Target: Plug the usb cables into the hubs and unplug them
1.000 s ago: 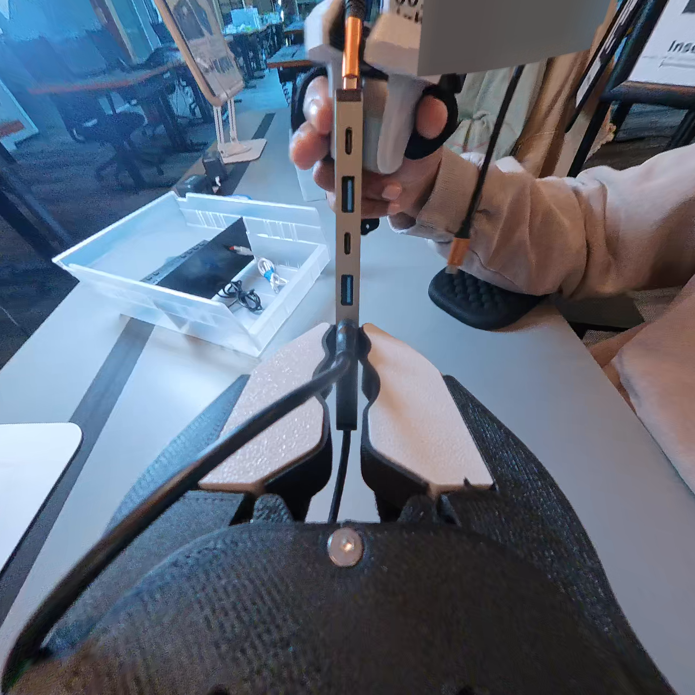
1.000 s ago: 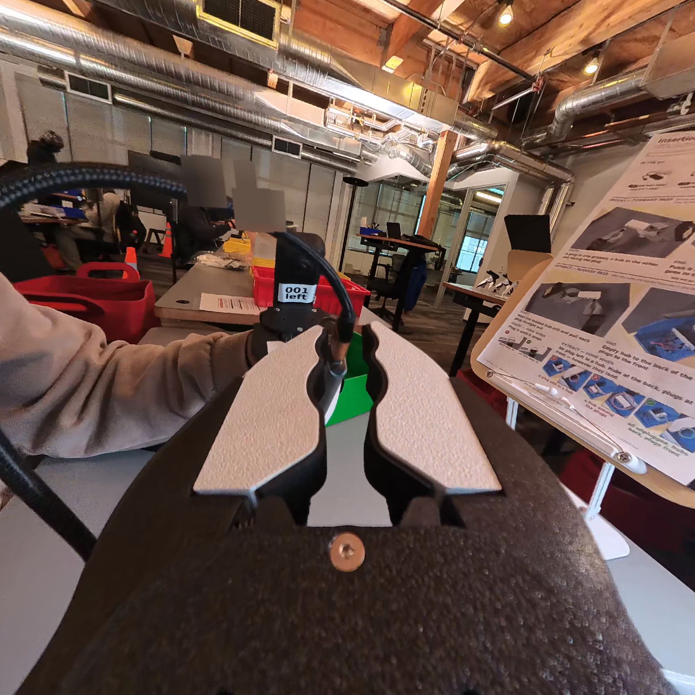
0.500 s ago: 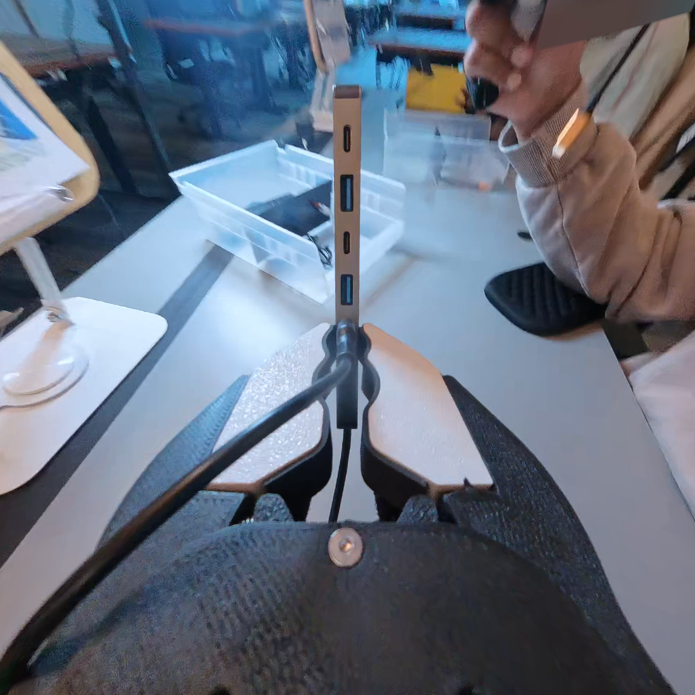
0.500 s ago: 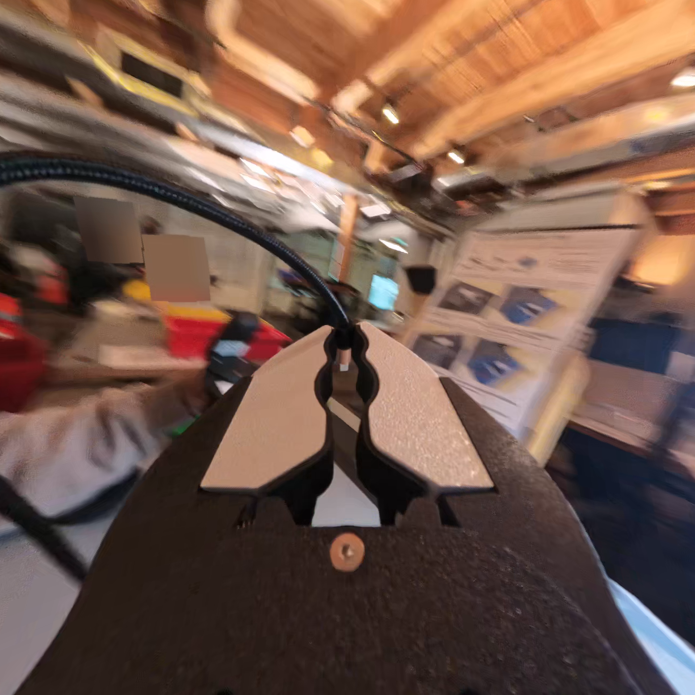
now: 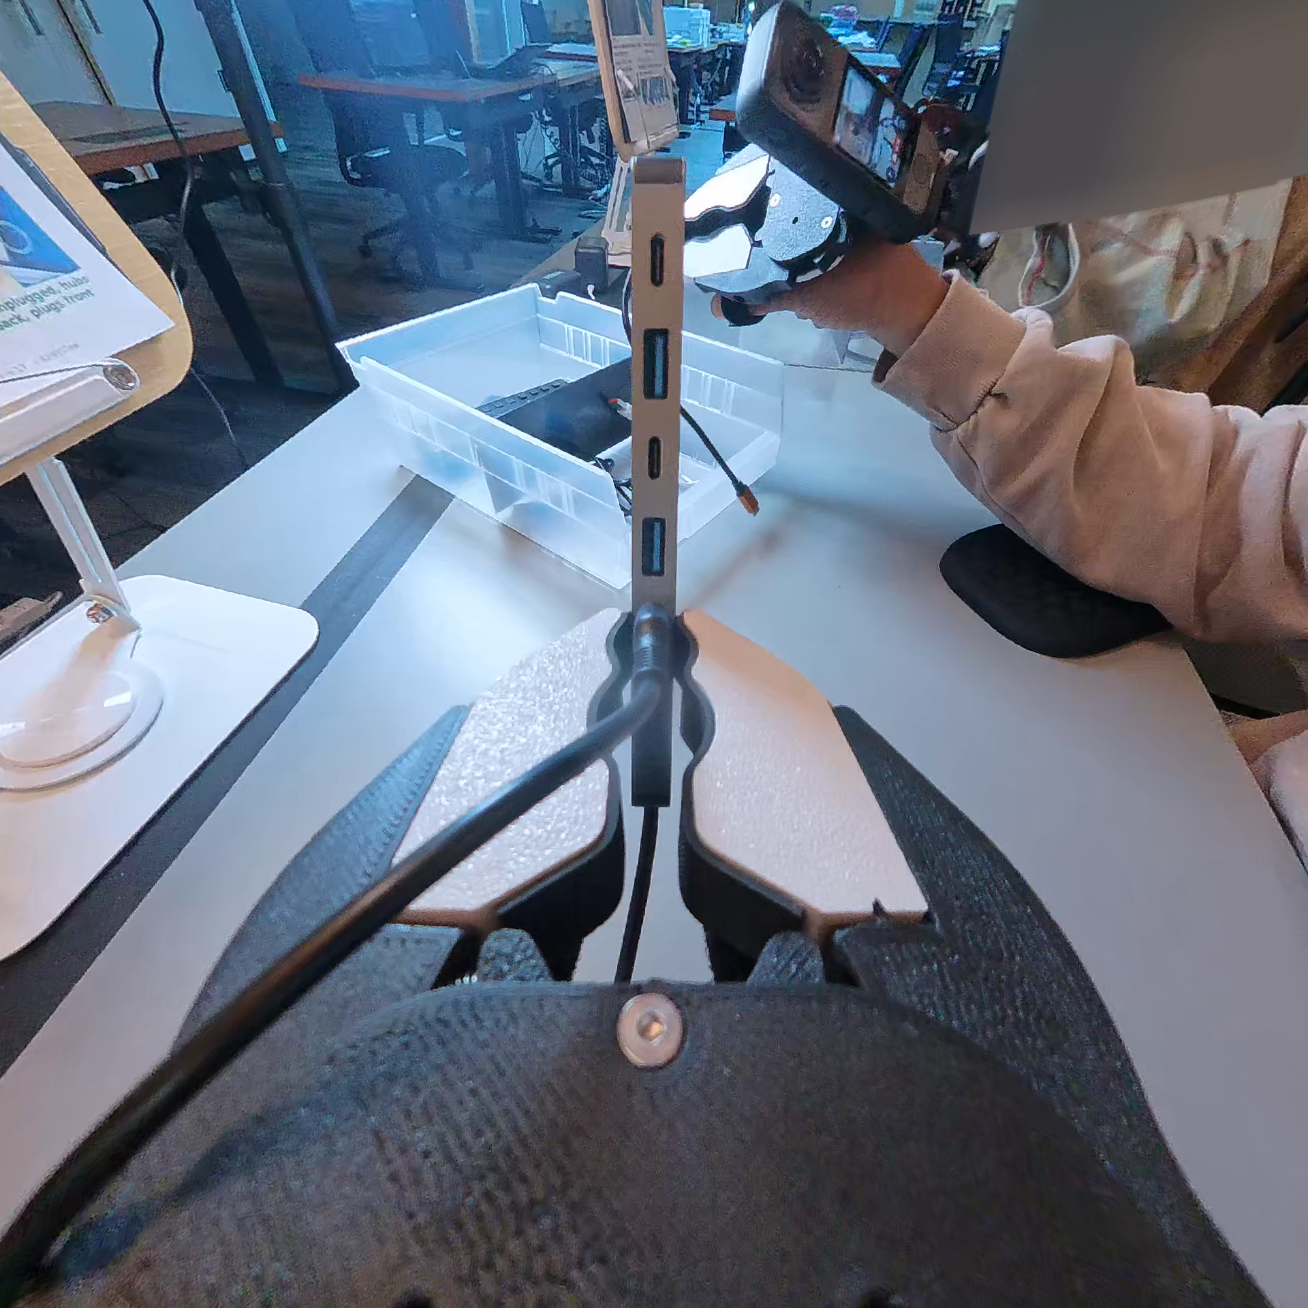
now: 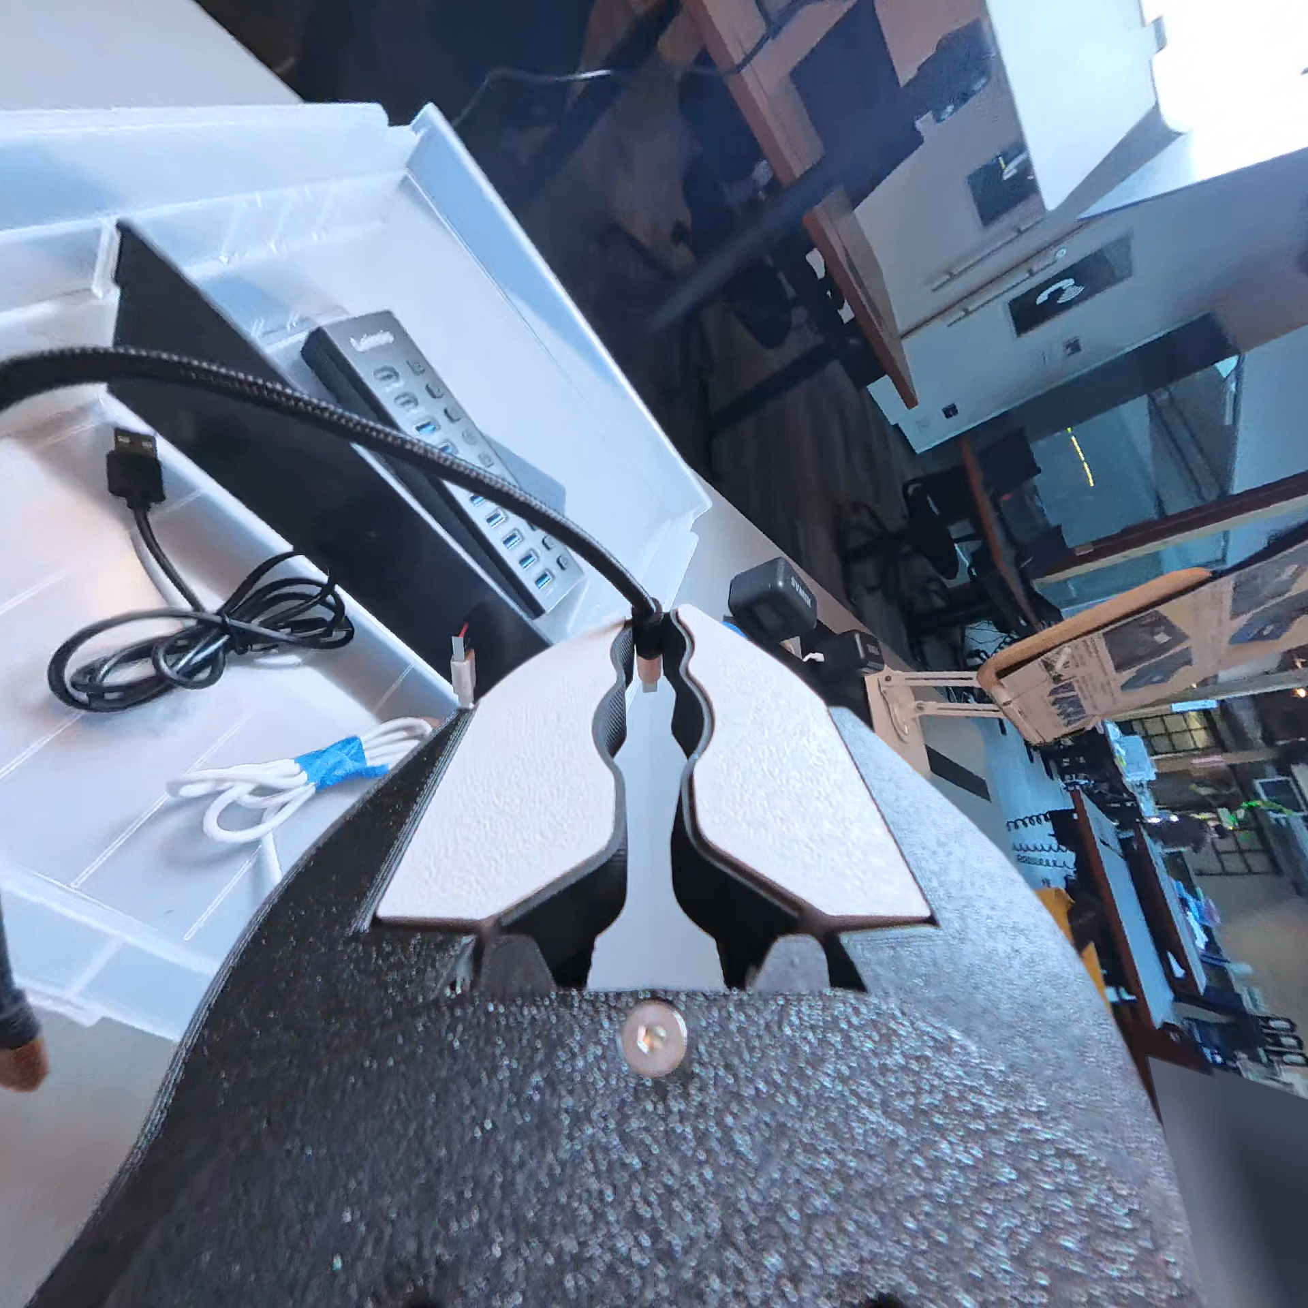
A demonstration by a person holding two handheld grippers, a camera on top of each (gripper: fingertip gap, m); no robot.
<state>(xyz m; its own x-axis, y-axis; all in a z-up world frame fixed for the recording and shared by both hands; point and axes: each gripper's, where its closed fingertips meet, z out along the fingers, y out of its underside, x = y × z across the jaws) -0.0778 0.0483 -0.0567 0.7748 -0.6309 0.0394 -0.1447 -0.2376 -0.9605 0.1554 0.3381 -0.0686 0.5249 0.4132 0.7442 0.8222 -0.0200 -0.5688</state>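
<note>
Two grippers in use. Left gripper [image 5: 655,623] clamped on grey hub [image 5: 657,382], which stands upright at frame centre, ports facing camera, none occupied. Right gripper [image 6: 655,630] pinches braided black cable [image 6: 297,407] at its copper plug, above clear tray [image 6: 495,233] at frame left. Tray contains long black hub [image 6: 453,453], coiled black cable [image 6: 191,637], white cable [image 6: 283,782].

Brushed metal hub [image 5: 657,396], braided cable [image 6: 354,425], translucent plastic tray [image 5: 495,453]
</note>
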